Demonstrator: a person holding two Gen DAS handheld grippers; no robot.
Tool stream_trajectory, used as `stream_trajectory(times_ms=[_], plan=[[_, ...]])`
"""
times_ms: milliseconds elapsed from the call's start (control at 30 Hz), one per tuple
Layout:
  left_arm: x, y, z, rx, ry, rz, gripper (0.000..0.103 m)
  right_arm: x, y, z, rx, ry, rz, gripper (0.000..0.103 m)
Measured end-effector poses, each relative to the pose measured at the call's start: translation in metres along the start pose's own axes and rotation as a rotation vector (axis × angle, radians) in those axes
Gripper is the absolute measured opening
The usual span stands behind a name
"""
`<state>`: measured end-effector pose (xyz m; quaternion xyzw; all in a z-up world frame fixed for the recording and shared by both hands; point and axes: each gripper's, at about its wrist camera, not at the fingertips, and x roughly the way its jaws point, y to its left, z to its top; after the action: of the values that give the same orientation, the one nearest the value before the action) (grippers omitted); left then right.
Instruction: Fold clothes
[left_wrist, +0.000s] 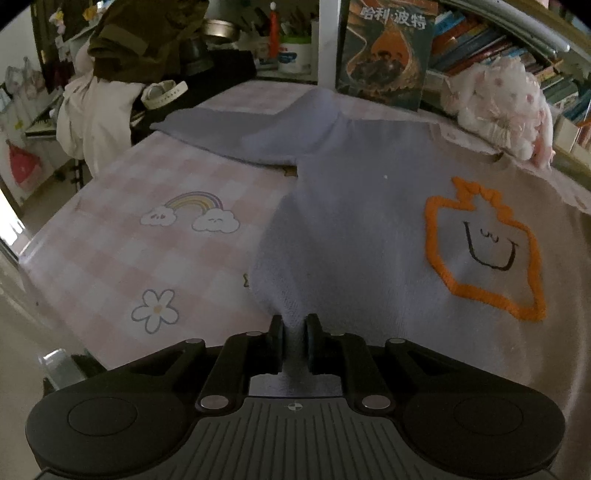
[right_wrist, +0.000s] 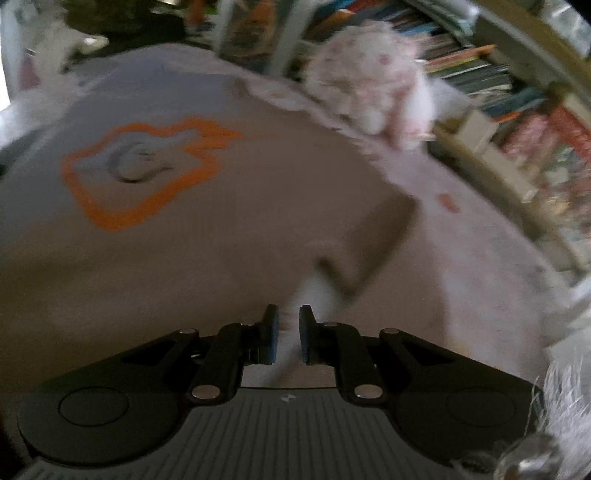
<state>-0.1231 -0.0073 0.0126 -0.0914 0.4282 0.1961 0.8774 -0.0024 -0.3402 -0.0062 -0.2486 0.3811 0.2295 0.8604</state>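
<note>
A pale lavender sweater (left_wrist: 362, 221) with an orange outlined smiling shape (left_wrist: 484, 254) lies spread on a pink checked cloth. One sleeve (left_wrist: 229, 136) stretches to the far left. My left gripper (left_wrist: 294, 325) is shut on a pinched fold at the sweater's near left hem. In the blurred right wrist view the same sweater (right_wrist: 229, 240) fills the lower left, its orange shape (right_wrist: 144, 170) at upper left. My right gripper (right_wrist: 287, 317) is shut on the sweater's near right edge, with cloth between the blue pads.
The pink checked cloth (left_wrist: 147, 251) bears a rainbow (left_wrist: 192, 212) and a flower print. A fluffy plush toy (left_wrist: 502, 99) lies at the back right, also plush toy (right_wrist: 373, 81). Books (left_wrist: 480, 40) line a shelf behind; a poster book (left_wrist: 388, 51) stands upright. Piled clothes (left_wrist: 96, 107) sit far left.
</note>
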Motion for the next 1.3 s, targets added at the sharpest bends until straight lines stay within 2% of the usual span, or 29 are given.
stream_trajectory(times_ms=[133, 200, 233, 267, 333, 433, 533, 700, 800, 867, 900, 1033, 1067, 1167, 1200, 1233, 1267, 1300], plan=[[0.001, 0.002, 0.000, -0.017, 0.006, -0.006, 0.015, 0.012, -0.051, -0.005, 0.062, 0.034, -0.292, 0.011], [0.002, 0.000, 0.000, -0.013, 0.009, -0.003, 0.016, 0.007, -0.081, -0.005, 0.159, 0.024, -0.346, 0.012], [0.002, -0.001, 0.000, -0.009, 0.010, 0.001, 0.016, 0.001, -0.091, -0.004, 0.203, -0.001, -0.325, 0.015], [0.002, -0.002, 0.000, -0.005, 0.008, 0.005, 0.016, -0.004, -0.096, -0.004, 0.235, -0.029, -0.288, 0.024], [0.003, -0.003, 0.000, 0.002, 0.007, 0.012, 0.016, -0.012, -0.095, -0.002, 0.280, -0.066, -0.166, 0.036], [0.003, -0.003, -0.001, 0.000, 0.003, 0.014, 0.016, -0.016, -0.076, -0.005, 0.279, -0.048, 0.062, 0.036], [0.003, -0.003, -0.001, -0.006, 0.001, 0.015, 0.016, -0.017, -0.052, -0.018, 0.200, 0.025, 0.138, 0.037], [0.003, -0.004, 0.001, 0.011, 0.007, 0.015, 0.016, -0.016, -0.026, -0.033, 0.086, 0.106, 0.168, 0.041], [0.003, -0.004, 0.002, 0.024, 0.012, 0.013, 0.016, -0.018, -0.022, -0.032, 0.079, 0.105, 0.154, 0.037], [0.004, -0.004, 0.003, 0.030, 0.016, 0.011, 0.016, -0.022, -0.022, -0.034, 0.069, 0.112, 0.150, 0.015], [0.004, -0.004, 0.003, 0.029, 0.017, 0.010, 0.016, -0.023, -0.022, -0.035, 0.063, 0.113, 0.141, 0.009], [0.004, -0.004, 0.002, 0.023, 0.014, 0.011, 0.017, -0.026, -0.044, -0.036, 0.030, 0.077, -0.021, 0.008], [0.004, -0.005, 0.002, 0.024, 0.014, 0.012, 0.017, -0.027, -0.055, -0.034, 0.025, 0.060, -0.102, 0.008], [0.004, -0.006, 0.002, 0.028, 0.014, 0.016, 0.017, -0.028, -0.095, -0.025, 0.025, 0.010, -0.424, 0.011], [0.004, -0.006, 0.003, 0.028, 0.015, 0.016, 0.017, -0.029, -0.103, -0.022, 0.035, -0.003, -0.487, 0.016], [0.004, -0.006, 0.003, 0.027, 0.016, 0.017, 0.017, -0.031, -0.110, -0.018, 0.045, -0.018, -0.536, 0.035], [0.004, -0.006, 0.003, 0.027, 0.017, 0.016, 0.017, -0.035, -0.111, -0.017, 0.052, -0.041, -0.516, 0.054], [0.004, -0.006, 0.003, 0.027, 0.018, 0.016, 0.017, -0.038, -0.113, -0.015, 0.060, -0.063, -0.496, 0.056]])
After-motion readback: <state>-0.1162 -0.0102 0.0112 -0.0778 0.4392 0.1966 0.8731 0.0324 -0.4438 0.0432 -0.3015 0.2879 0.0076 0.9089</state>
